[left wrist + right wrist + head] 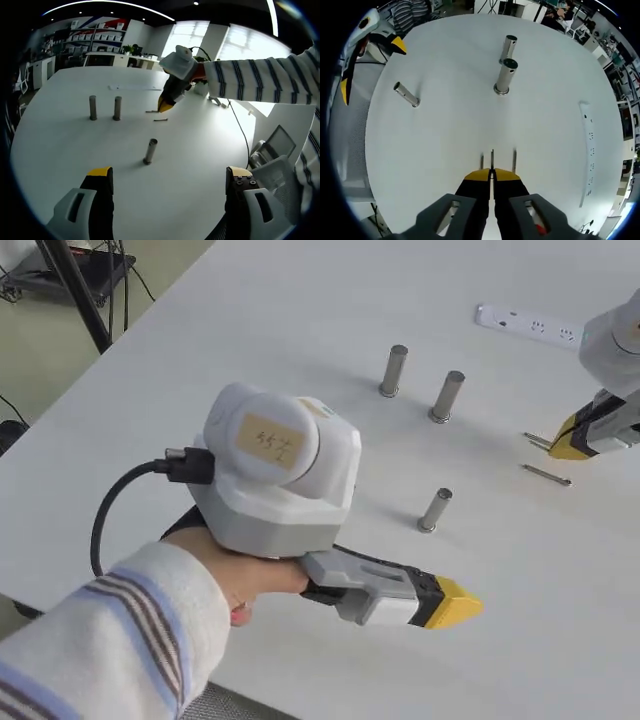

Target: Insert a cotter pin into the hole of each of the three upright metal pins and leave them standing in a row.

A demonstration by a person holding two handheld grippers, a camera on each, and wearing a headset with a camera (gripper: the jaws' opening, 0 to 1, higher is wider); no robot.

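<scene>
Cotter pin (492, 157), nipped in right tongs (491, 171)

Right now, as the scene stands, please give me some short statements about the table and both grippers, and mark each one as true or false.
1. Three metal pins stand upright on the table. True.
2. The left gripper has its jaws shut. False: they are wide apart, with nothing between them.
3. The right gripper is shut on a thin cotter pin. True.
4. The metal pins form one straight row. False: two stand close together, and the third pin stands apart, nearer the left gripper.
5. A power strip lies on the table. True.
</scene>
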